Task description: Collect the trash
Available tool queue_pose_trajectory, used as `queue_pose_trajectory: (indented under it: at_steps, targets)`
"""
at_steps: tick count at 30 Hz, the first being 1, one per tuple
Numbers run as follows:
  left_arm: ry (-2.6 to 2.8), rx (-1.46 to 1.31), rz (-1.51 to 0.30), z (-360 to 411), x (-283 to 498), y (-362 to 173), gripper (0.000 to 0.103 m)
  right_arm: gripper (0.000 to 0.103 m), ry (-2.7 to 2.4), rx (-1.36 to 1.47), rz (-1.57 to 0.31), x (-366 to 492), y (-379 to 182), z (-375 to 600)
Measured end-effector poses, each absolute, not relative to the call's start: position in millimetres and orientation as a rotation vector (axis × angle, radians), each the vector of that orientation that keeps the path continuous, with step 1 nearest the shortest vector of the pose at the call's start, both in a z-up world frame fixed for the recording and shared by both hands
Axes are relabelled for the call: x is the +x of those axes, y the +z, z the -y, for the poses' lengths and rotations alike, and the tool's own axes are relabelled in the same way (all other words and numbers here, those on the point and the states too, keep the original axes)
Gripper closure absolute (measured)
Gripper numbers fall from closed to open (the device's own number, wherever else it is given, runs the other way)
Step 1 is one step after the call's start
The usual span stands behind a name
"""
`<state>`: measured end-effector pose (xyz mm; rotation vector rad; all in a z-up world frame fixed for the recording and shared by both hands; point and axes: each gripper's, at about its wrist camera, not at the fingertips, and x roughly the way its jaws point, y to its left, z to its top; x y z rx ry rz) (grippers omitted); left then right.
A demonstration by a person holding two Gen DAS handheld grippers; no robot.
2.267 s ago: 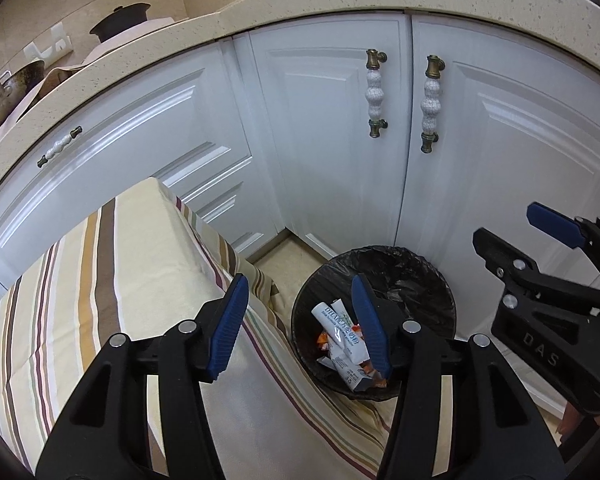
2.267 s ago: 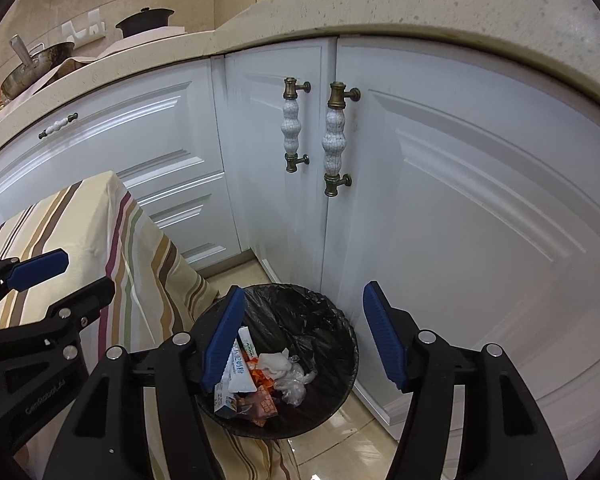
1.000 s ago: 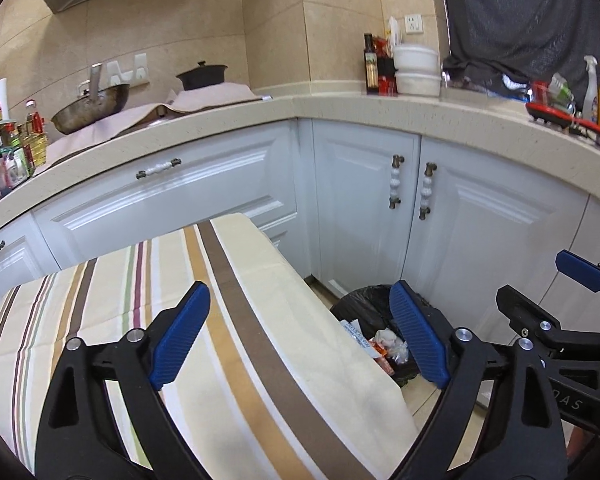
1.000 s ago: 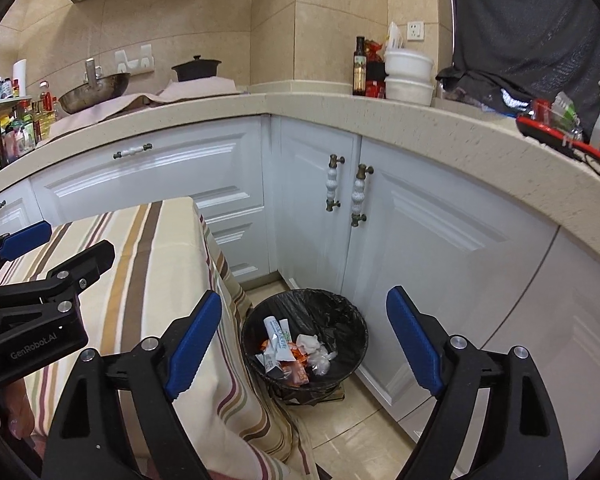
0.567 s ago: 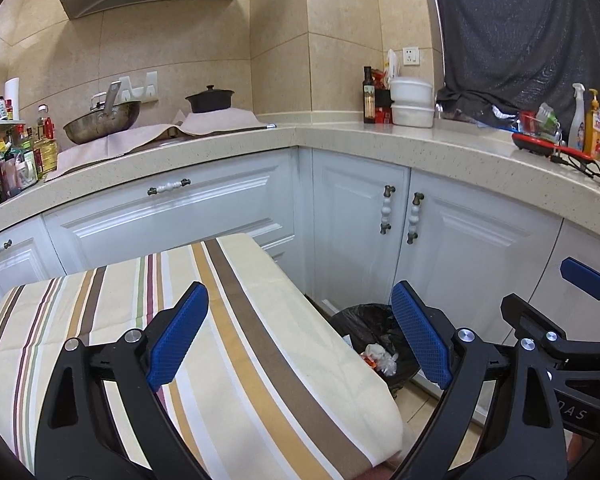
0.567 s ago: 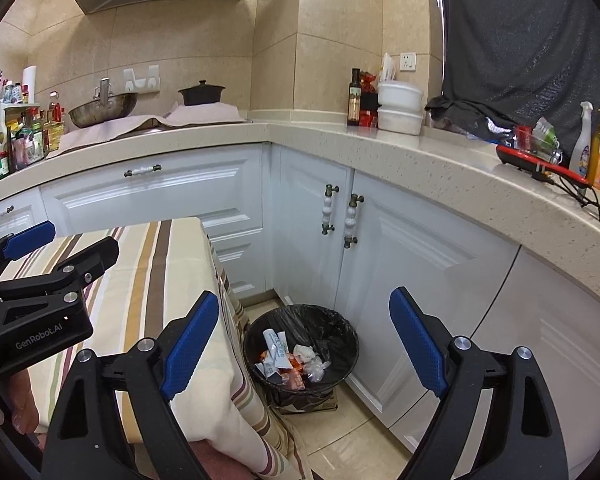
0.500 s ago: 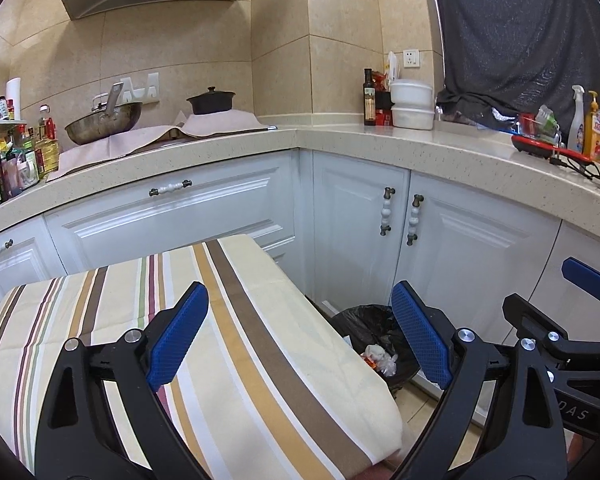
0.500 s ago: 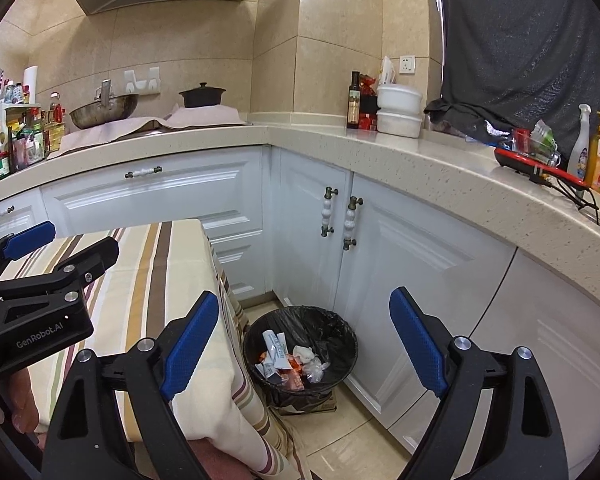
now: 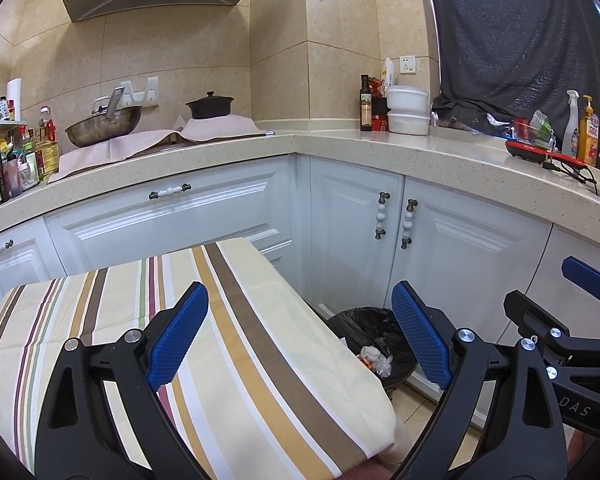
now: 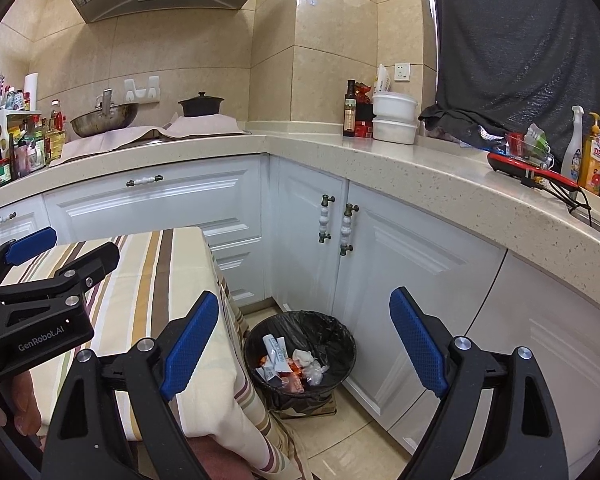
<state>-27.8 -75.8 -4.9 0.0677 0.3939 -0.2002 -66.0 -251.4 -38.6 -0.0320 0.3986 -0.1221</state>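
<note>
A black-lined trash bin [image 10: 340, 340] stands on the floor between the striped table and the white cabinets; it holds wrappers and crumpled tissue [image 10: 292, 364]. It also shows in the left wrist view [image 9: 380, 320], partly hidden by the table edge. My left gripper [image 9: 300, 336] is open and empty above the striped tablecloth [image 9: 100, 312]. My right gripper [image 10: 304, 336] is open and empty, held high above the bin. The right gripper's side shows at the right of the left wrist view [image 9: 560, 320], and the left gripper's at the left of the right wrist view [image 10: 40, 280].
White corner cabinets [image 10: 420, 260] with beaded handles stand behind the bin. The speckled countertop [image 10: 420, 168] carries a wok [image 10: 104, 120], a black pot [image 10: 200, 106], bottles, white containers and a red tray. Tiled floor [image 10: 340, 436] lies in front of the bin.
Both grippers have drawn up and back from the bin, so the counter, wall and hood have come into view. The jaws have opened wider than 2.3 s ago.
</note>
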Motion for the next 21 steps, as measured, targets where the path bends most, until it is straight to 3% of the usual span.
queue_pose_trajectory:
  at_steps: [21]
  targets:
    - [-0.204,0.058,-0.411,76.4,-26.0,-11.0,0.012,0.018,-0.130,-0.042,-0.403,-67.0,-39.3,248.9]
